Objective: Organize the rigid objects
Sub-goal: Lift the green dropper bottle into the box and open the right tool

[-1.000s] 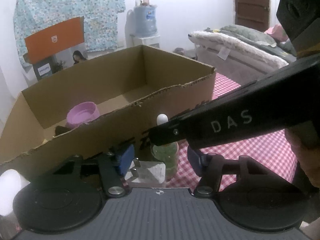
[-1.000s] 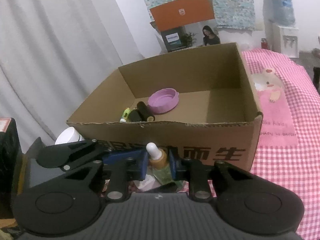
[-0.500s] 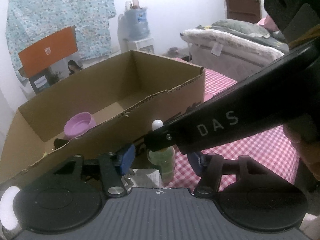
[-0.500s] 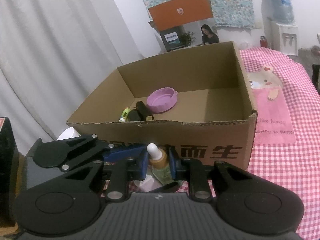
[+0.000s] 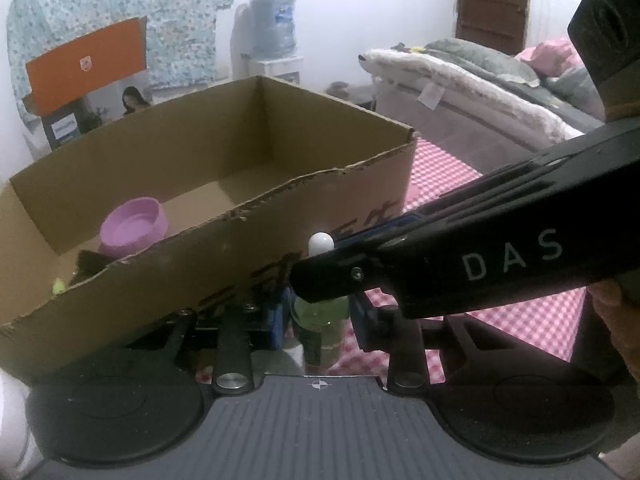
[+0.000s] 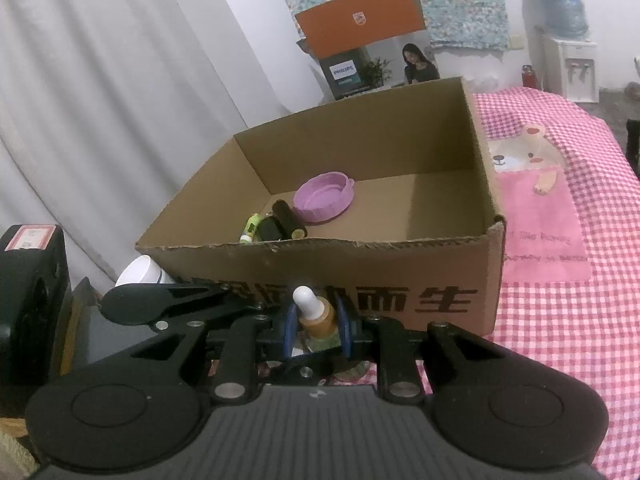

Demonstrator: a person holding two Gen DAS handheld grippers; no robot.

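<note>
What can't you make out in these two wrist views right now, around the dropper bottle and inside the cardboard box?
- Dropper bottle: its base is hidden by the right gripper in the right wrist view; its neck is crossed by that gripper's body in the left wrist view.
- Left gripper: whether its pads touch the bottle is unclear.
- Cardboard box: the front wall hides its near floor in both views.
- Small green item: too small to identify.

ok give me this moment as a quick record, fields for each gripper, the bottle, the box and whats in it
right gripper: shut on the dropper bottle, at its amber neck
left gripper: open, pads on either side of the bottle's green body
dropper bottle: upright, white tip up, in front of the box, outside it
cardboard box: open top, on the pink checked cloth
box contents: purple lid, black cylinders, small green item
</note>
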